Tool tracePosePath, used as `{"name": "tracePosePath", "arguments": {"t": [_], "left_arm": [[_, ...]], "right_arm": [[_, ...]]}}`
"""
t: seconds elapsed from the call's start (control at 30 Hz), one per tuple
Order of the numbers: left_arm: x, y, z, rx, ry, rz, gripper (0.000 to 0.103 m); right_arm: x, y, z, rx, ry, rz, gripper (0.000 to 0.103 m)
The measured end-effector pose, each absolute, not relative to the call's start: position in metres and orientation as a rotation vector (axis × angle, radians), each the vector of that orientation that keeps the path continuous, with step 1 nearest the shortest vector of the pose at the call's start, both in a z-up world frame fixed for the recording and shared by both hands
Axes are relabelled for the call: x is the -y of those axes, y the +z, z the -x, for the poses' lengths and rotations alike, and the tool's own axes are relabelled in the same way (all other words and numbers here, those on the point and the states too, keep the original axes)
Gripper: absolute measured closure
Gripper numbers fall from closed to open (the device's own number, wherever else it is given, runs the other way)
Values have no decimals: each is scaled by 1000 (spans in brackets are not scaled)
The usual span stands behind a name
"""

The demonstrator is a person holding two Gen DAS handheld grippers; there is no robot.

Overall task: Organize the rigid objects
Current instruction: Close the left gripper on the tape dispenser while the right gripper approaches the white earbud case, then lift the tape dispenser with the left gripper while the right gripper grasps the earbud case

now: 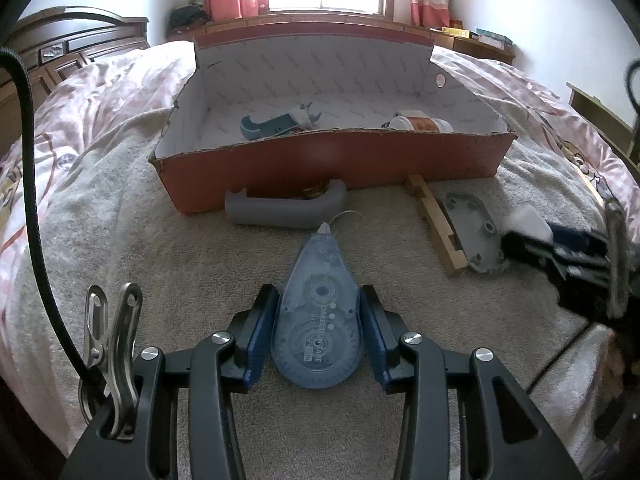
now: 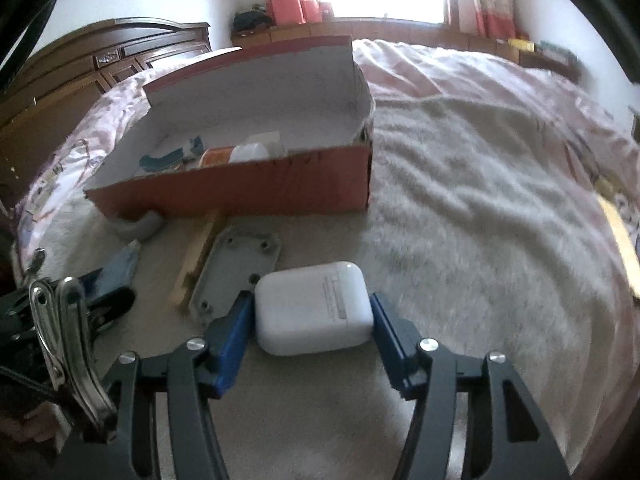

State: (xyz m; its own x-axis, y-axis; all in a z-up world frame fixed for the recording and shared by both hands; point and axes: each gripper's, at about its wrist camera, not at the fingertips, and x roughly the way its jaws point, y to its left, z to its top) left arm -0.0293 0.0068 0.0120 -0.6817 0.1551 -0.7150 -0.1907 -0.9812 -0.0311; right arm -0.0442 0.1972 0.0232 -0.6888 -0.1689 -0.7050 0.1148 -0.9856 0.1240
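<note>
A see-through blue correction tape [image 1: 318,320] lies on the beige towel, and my left gripper [image 1: 318,292] is shut on its sides. In the right wrist view a white earbud case [image 2: 312,308] sits on the towel with my right gripper [image 2: 312,300] shut on it, both blue pads against its sides. The open red cardboard box [image 1: 320,156] stands just beyond, holding a blue plastic piece [image 1: 272,126] and a white bottle with an orange label [image 1: 424,123]. In the left wrist view the right gripper is only a dark blur at the right edge.
In front of the box lie a grey curved handle [image 1: 284,210], a notched wooden strip [image 1: 434,224] and a grey plate with screw holes [image 1: 474,228]. The towel covers a pink quilt on a bed. A dark wooden headboard [image 2: 100,64] stands on the left.
</note>
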Motion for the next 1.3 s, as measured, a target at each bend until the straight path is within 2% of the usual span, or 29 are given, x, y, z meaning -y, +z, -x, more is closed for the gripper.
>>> {"name": "tracePosePath", "arguments": {"t": [0.67,0.8,0.97,1.13,1.3], "left_arm": [[-7,11,29,-64,2706,1149,55],[-8,11,28,-77,2711,1147,55],[-9,11,28,-82,2712,1150,55],[-12,12,25,-97,2719,1149,62],[-11,14,23,-106,2715,1155,62]], "right_arm": [[-192,14,21,151,-2781,-1094,39],[-190,13,20,137,-2774,-1093,34],[-188,13,18,110,-2781,-1098,34],[-191,13,15,132,-2790,-1088,39],[-191,15,12,134,-2794,-1086,39]]}}
